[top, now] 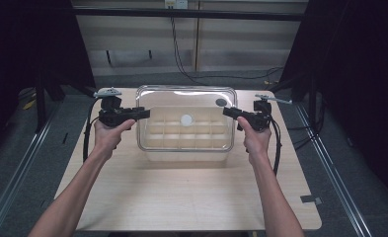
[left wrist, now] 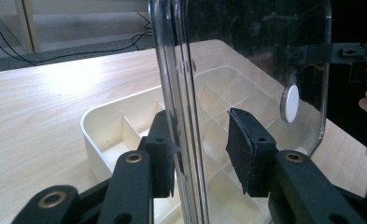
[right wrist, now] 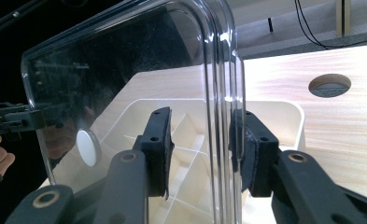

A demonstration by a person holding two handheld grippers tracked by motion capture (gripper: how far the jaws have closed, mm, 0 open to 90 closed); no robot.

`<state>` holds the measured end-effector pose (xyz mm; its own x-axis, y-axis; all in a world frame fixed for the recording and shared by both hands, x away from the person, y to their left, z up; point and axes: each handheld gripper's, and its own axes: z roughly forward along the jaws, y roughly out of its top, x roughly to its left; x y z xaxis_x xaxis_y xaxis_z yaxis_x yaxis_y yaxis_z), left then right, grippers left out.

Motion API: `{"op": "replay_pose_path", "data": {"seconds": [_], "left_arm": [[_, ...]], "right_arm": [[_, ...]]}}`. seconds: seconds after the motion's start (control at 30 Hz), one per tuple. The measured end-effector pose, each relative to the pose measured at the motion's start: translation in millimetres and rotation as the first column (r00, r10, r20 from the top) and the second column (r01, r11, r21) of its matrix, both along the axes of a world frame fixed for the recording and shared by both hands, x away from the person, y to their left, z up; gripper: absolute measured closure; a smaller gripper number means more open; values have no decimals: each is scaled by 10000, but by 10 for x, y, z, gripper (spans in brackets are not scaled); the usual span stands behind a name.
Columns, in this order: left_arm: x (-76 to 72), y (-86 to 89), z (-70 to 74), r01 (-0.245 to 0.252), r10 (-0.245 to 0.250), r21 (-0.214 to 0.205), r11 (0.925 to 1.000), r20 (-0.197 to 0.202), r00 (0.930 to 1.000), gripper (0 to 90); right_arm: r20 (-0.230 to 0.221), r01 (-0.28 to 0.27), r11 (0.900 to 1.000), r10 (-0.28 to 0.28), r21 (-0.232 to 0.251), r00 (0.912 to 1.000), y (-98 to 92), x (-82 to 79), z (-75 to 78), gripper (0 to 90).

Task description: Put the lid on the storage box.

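A clear plastic lid (top: 185, 98) with a white round knob (top: 186, 119) stands on edge over a cream divided tray (top: 154, 143). My left gripper (top: 143, 114) straddles the lid's left edge. In the left gripper view one pad (left wrist: 165, 154) lies against the lid (left wrist: 181, 93) and the other pad (left wrist: 242, 149) stands off it, so that gripper (left wrist: 202, 151) is open. My right gripper (top: 229, 112) straddles the lid's right edge. In the right gripper view its right pad (right wrist: 246, 149) touches the rim (right wrist: 223, 93), and a gap separates the left pad (right wrist: 165, 149) from it.
The tray sits at the middle back of a light wooden table (top: 191, 197). A round hole (top: 221, 102) is in the tabletop behind the tray. Cables (top: 181, 59) run across the floor beyond, with dark curtains on both sides.
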<state>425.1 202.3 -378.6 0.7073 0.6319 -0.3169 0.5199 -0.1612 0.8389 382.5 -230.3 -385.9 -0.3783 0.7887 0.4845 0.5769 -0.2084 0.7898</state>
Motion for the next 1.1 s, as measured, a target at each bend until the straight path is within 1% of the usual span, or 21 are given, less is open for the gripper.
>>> {"op": "replay_pose_path", "data": {"seconds": [0.13,0.23,0.3,0.4,0.43,0.47,0.5,0.63,0.7,0.73,0.8,0.83,0.87,0.93,1.0,1.07,1.1], "left_arm": [[35,-9,-38,-80,79,-83,9999,-54,10000,611],[87,-6,-84,-72,69,-120,9999,-239,9997,600],[113,-4,-112,-102,98,-136,9999,-284,9995,593],[173,-13,-165,-170,169,-32,9999,-343,9993,574],[173,-13,-165,-170,169,-32,9999,-343,9993,571],[189,-17,-183,-192,190,-49,9998,-401,9990,568],[203,-24,-200,-251,246,-100,9996,-465,9986,568],[267,-22,-246,-190,192,48,9998,-567,9982,554],[296,-21,-270,-154,158,67,9999,-693,9975,552],[310,-24,-280,-177,182,65,9998,-785,9967,551],[330,-30,-296,-189,204,209,9996,-770,9968,543],[336,-36,-306,-213,228,201,9996,-810,9965,537],[342,-38,-319,-205,219,181,9996,-829,9963,531],[352,-54,-355,-220,241,273,9994,-777,9967,520],[366,-67,-388,-247,275,332,9991,-852,9960,489],[374,-80,-416,-236,271,408,9989,-855,9960,480],[377,-87,-429,-266,305,441,9987,-902,9955,472]], "right_arm": [[-54,-9,10000,9,-7,10000,-5,35,-15,604],[-66,21,10000,-21,-36,10000,-1,73,-45,603],[-54,24,10000,-24,-41,10000,5,93,-62,602],[-170,41,9999,-44,-143,9998,5,148,-93,599],[-170,41,9999,-44,-143,9998,5,148,-93,599],[-194,66,9999,-68,-125,9998,0,175,-128,597],[-194,66,9999,-68,-125,9998,0,175,-128,597],[-303,120,9998,-124,-139,9995,1,236,-194,583],[-310,102,9995,-112,-299,9995,11,260,-223,561],[-300,132,9988,-146,-474,9994,22,272,-239,548],[-316,163,9978,-184,-649,9993,39,293,-266,533],[-372,223,9972,-250,-711,9990,46,314,-297,520],[-410,222,9972,-252,-708,9988,48,325,-313,516],[-434,216,9971,-248,-724,9988,48,337,-328,512],[-525,299,9958,-345,-863,9980,60,358,-359,500],[-538,296,9952,-347,-928,9980,67,366,-370,494],[-620,317,9949,-378,-960,9974,74,371,-378,491]]}}
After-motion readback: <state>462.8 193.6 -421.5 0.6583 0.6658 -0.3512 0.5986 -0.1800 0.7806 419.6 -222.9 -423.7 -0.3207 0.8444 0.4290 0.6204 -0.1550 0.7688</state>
